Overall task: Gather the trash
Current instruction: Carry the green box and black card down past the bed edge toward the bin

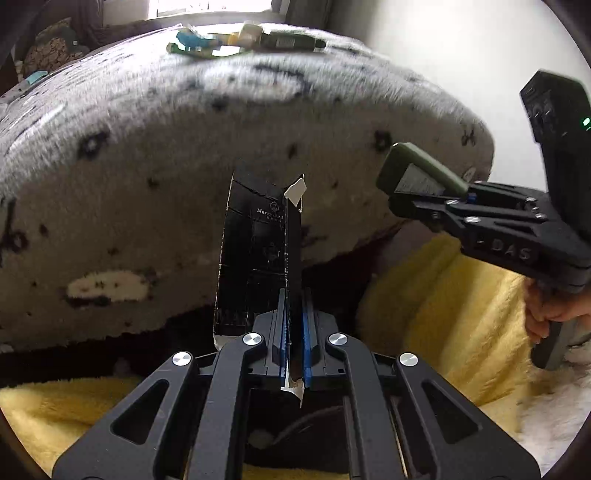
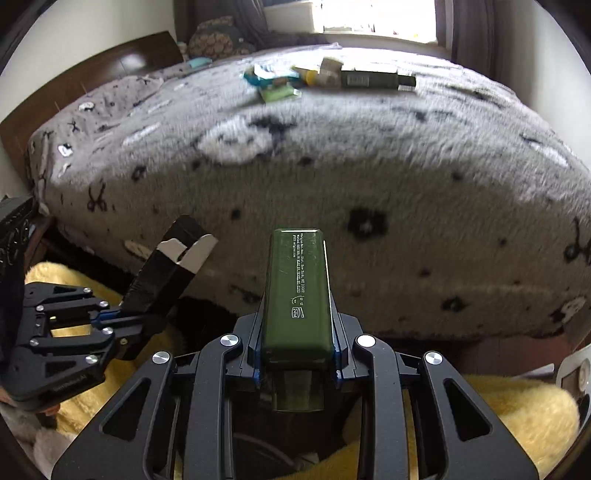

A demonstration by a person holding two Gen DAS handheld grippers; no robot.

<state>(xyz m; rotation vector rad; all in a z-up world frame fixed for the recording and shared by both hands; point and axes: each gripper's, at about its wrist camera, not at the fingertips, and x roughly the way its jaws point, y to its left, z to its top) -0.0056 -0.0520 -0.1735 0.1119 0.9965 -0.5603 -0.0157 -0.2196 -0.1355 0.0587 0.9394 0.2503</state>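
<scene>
We are in a home bedroom: a bed with fleecy patterned blanket, pillows and a bright window.

A heap of trash lies on the bed (far side), a blanket below its near edge.

A grey fleece blanket with black marks covers the bed, a yellow blanket below it.
</scene>
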